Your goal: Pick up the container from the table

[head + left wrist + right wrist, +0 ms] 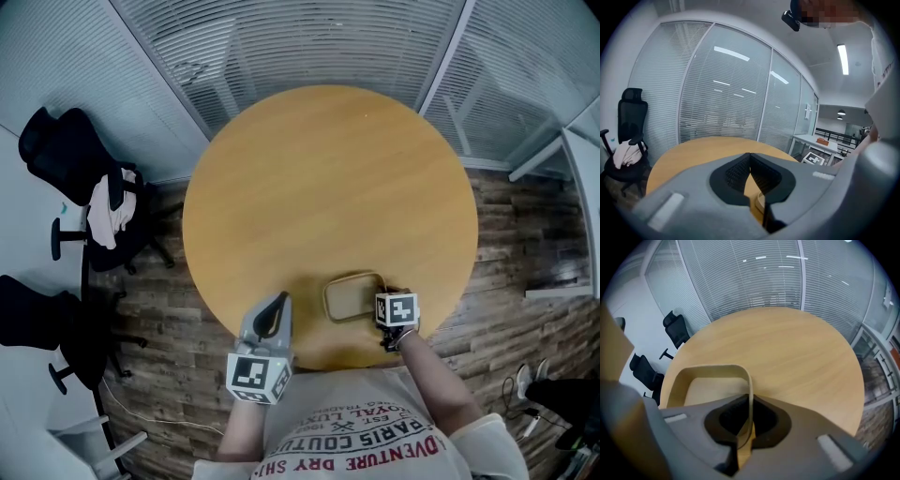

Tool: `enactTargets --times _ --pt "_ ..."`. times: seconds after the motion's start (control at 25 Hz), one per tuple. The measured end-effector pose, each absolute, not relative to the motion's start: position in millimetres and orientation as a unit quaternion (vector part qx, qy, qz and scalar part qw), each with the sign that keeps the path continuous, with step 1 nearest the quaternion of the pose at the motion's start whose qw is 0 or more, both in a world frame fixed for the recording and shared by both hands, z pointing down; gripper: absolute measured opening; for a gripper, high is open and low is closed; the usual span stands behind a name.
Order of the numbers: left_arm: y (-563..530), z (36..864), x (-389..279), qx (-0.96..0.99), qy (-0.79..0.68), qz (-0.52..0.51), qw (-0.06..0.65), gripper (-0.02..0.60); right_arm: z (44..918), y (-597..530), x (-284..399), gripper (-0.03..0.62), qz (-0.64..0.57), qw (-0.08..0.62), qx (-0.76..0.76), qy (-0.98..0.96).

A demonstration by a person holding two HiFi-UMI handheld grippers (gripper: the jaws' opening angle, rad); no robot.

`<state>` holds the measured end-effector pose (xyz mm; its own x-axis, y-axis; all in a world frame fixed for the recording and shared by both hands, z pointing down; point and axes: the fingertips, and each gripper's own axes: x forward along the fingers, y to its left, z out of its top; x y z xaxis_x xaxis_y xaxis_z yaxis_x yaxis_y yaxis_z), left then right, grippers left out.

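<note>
Round wooden counter: container gripped, apparently not yet lifted.
Right claw clenched on its wall; left claw closed, empty.

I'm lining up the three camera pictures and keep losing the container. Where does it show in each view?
Head view: container at the near edge of the round wooden table, right of centre.
Left gripper view: only a sliver of its rim, low, under the shut left gripper.
Right gripper view: lower left, its right wall pinched by the right gripper.
Shared landmark: that table.
</note>
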<state>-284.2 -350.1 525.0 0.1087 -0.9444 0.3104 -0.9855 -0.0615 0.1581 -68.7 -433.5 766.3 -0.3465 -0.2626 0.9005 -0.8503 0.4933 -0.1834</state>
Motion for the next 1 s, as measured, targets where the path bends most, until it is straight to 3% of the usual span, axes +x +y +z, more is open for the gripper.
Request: enactTargets --times 0.52,1.0 --pt "-353 502 -271 0.727 -0.670 0.052 0.143 0.006 615 -470 -90 0.006 0.246 0.284 0.385 -0.843" --pt "-361 458 -258 0.734 -0.671 0.037 0.099 0.006 470 -470 -85 0.005 0.120 0.092 0.392 -0.907"
